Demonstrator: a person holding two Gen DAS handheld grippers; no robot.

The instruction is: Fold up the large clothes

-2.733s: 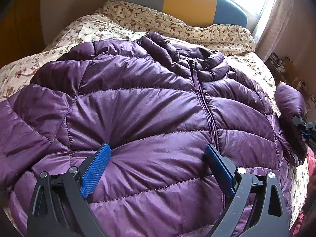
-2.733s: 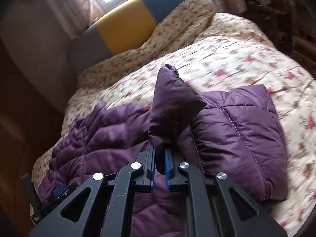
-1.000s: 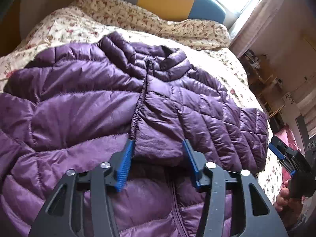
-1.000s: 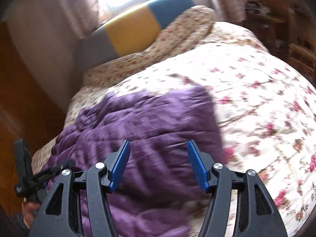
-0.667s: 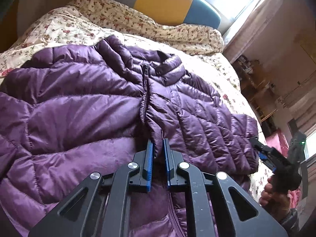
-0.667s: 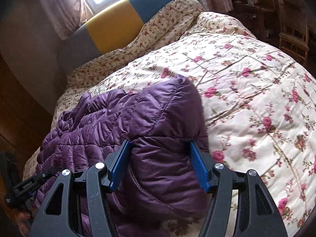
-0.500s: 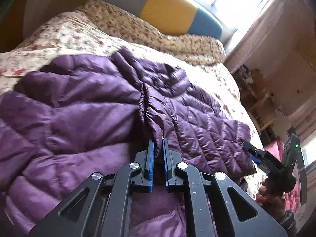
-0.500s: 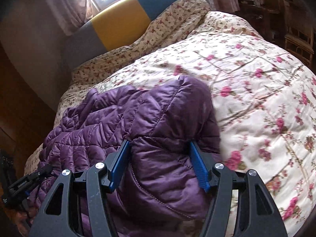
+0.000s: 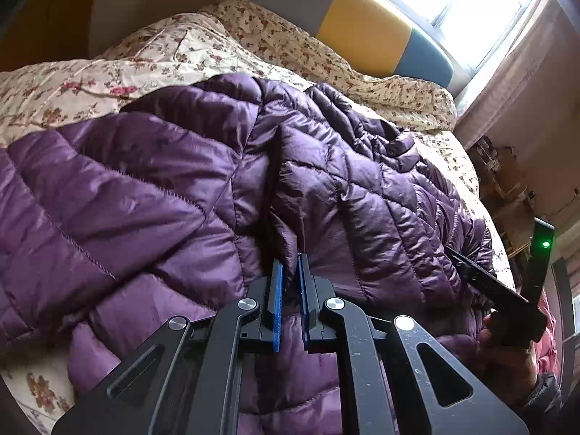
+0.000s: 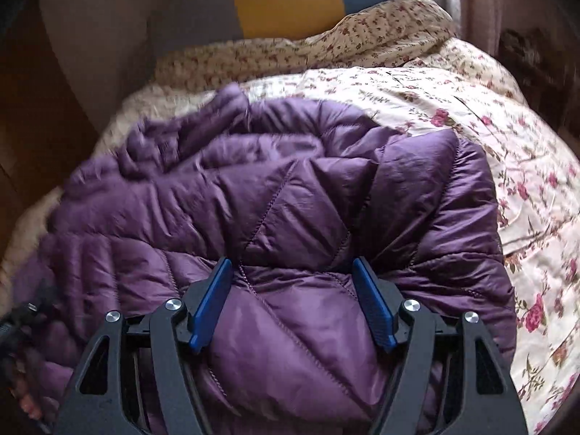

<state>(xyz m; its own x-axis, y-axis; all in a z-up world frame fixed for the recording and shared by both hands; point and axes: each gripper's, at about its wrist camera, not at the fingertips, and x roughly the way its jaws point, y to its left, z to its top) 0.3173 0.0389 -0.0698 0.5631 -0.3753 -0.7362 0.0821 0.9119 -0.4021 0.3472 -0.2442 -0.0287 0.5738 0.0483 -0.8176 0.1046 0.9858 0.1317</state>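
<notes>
Across the near half of the bed: one purple quilted down jacket, shiny fabric, diamond stitching, lying on a cream floral bedspread and reaching toward its near edge; collar end bunched toward the head of the bed. Left gripper, black frame with blue pads: pads drawn close together, pinching a raised fold of the jacket. Right gripper, same make: jaws spread wide, a padded bulge of the jacket sitting between them, near the jacket's right border. Grey, yellow and blue padded headboard at the far edge, under a bright window
</notes>
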